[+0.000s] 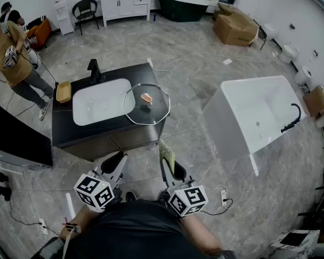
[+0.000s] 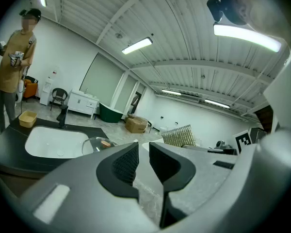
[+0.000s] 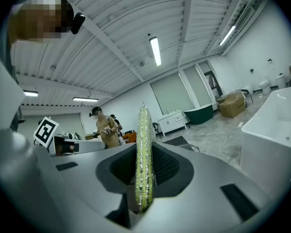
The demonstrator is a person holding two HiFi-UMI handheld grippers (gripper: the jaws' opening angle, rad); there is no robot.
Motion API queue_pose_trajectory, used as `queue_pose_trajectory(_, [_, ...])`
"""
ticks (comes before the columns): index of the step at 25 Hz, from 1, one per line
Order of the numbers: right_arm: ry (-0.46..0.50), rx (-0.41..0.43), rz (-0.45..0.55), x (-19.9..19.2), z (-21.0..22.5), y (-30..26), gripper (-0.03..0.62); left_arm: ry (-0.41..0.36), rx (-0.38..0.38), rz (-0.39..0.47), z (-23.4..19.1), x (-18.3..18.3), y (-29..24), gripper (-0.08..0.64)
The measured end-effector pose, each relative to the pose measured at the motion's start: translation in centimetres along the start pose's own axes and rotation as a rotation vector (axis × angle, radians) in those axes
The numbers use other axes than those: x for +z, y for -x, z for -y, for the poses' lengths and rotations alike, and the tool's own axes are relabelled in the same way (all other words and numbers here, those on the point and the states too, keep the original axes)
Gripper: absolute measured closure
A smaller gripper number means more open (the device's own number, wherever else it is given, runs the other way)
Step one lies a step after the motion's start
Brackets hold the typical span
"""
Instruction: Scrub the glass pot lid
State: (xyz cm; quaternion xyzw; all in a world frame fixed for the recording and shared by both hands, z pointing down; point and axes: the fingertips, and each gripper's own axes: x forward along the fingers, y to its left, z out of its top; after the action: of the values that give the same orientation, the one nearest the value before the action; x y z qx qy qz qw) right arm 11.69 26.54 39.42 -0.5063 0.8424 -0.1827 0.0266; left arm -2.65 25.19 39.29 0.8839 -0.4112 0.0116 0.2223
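Lid [image 1: 146, 104] lies on the dark surface [image 1: 97, 133] at your twelve o'clock, well apart from both grippers. Your right gripper [image 1: 168, 163] has its fingers clamped on a sponge [image 3: 143, 159]. Your left gripper [image 1: 118, 159] has its fingers slightly apart, empty.

glass lid [image 1: 146, 103]: 1 | scouring pad [image 1: 167, 154]: 1 | hand-held grippers [image 1: 117, 158] [image 1: 170, 169]: 2

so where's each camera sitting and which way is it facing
Head view: on the person's head, looking steeply down at the vanity and glass pot lid; left gripper, right gripper and dark shirt show below.
Left gripper view: on the left gripper, tilted upward across the room; own jaws slightly apart, empty.
Right gripper view: on the right gripper, tilted upward; own jaws clamp the sponge.
Shared: head and left gripper views both show the lid on the vanity.
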Motion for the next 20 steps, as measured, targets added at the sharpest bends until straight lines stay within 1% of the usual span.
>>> queue_pose_trajectory(6, [-0.015,0.004,-0.007,0.1,0.5,0.4,0.538,0.006,0.004,-0.006,0.6,-0.2,-0.4,0.489])
queue_pose_trajectory(13, [-0.049,0.024,-0.002,0.4,2.4,1.2,0.538,0.013,0.019,-0.015,1.9,-0.7,-1.7,0.489])
queue_pose_trajectory(17, [-0.043,0.057,-0.017,0.5,3.3,1.9,0.537,0.003,0.032,-0.023,3.5,-1.0,-2.8,0.489])
queue_pose_trajectory(20, [-0.058,0.065,-0.029,0.8,5.0,2.8,0.537,-0.013,0.043,-0.034,5.4,-1.1,-3.9,0.489])
